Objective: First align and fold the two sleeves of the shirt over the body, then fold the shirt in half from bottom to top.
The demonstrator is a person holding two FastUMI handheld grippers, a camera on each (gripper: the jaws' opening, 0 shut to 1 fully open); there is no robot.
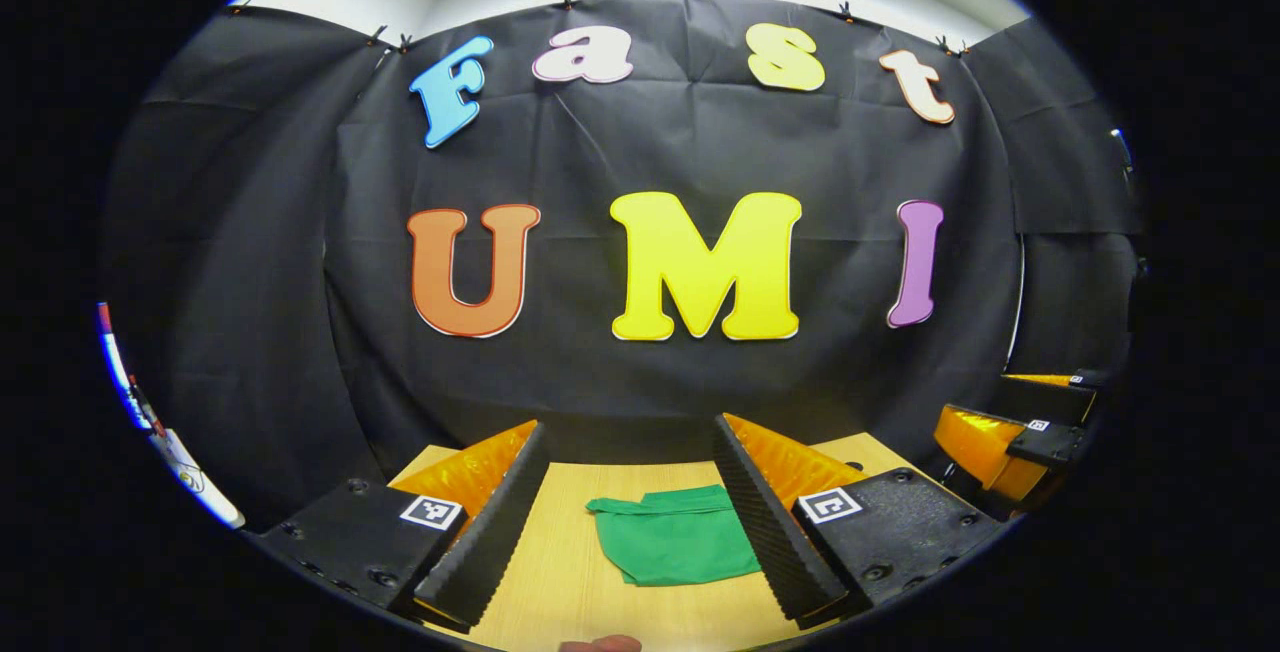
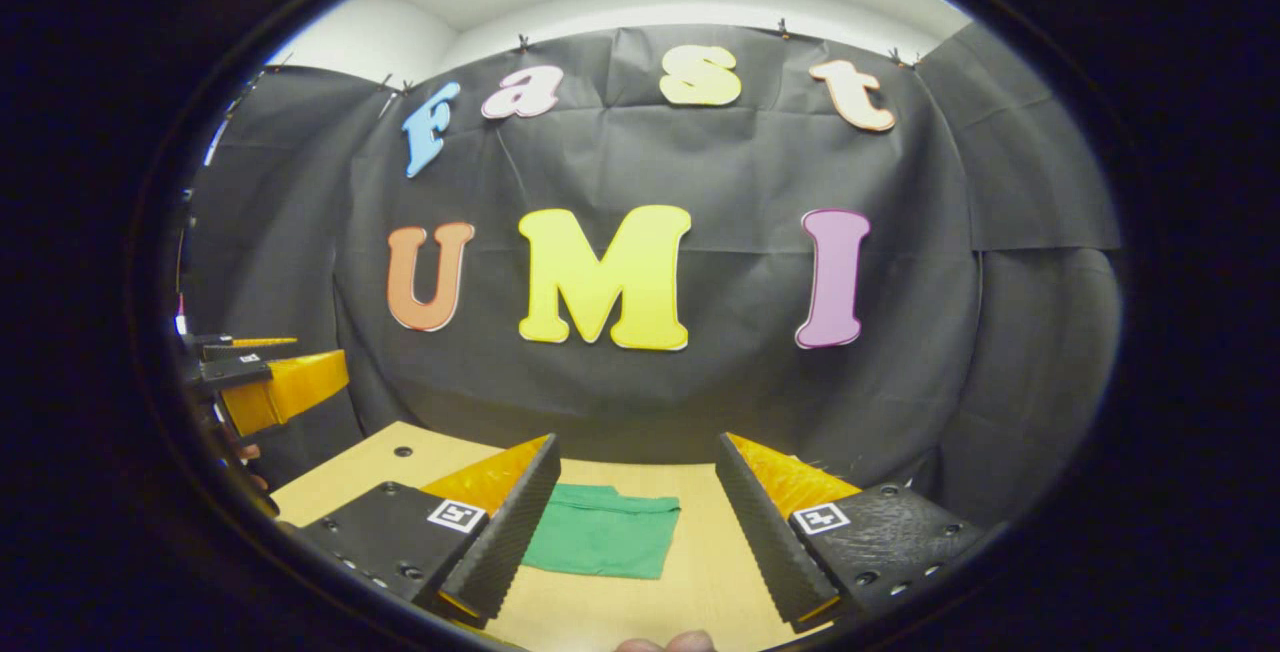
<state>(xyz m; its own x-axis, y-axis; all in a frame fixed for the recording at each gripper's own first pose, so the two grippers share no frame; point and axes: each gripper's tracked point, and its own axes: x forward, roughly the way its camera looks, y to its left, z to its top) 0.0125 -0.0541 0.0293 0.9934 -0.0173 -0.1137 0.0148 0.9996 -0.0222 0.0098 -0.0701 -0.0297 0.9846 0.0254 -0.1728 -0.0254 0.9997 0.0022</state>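
A green shirt (image 1: 675, 539) lies folded into a compact rectangle on the wooden table (image 1: 570, 582). In the left gripper view my left gripper (image 1: 630, 502) hangs open above the table, and the shirt shows between its fingers, nearer the right one. In the right gripper view the same shirt (image 2: 605, 532) lies between the fingers of my open right gripper (image 2: 635, 492), close to the left one. Neither gripper touches the cloth. The right gripper (image 1: 1010, 442) shows at the far right of the left gripper view, and the left gripper (image 2: 265, 382) at the far left of the right gripper view.
The black cloth wall (image 1: 690, 372) stands just behind the table's far edge. A fingertip of the holding hand (image 1: 600, 644) peeks in at the bottom of the left gripper view, and another fingertip (image 2: 665, 642) at the bottom of the right gripper view. A small hole (image 2: 403, 452) marks the table's left part.
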